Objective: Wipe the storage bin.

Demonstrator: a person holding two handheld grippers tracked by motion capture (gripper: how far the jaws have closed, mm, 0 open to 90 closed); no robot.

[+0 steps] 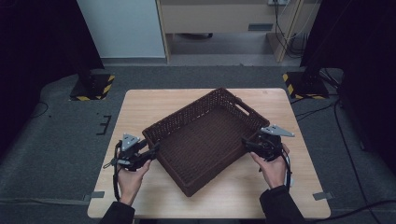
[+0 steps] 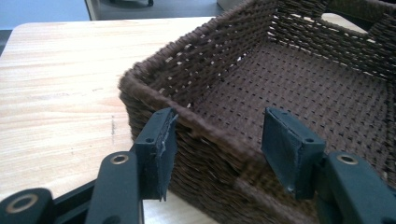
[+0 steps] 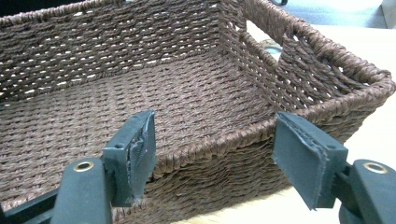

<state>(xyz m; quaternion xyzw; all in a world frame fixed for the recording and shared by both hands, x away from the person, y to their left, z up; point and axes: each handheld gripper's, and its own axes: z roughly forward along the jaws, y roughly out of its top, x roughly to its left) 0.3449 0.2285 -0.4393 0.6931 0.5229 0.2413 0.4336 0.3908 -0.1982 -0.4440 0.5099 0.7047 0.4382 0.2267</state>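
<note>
While the woven basket [image 1: 205, 140] sits skewed at the centre of the high view, its long axis running from lower left to upper right, the left gripper [image 1: 152, 151] meets its lower-left wall and the right gripper [image 1: 246, 143] its right wall. Both pairs of jaws stand apart, straddling the rim; whether any pad touches it seems unclear. Neither hand looks nearer.

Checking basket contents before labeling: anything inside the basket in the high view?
No. The woven basket shows a bare brown floor from wall to wall, with nothing lying in it.
</note>
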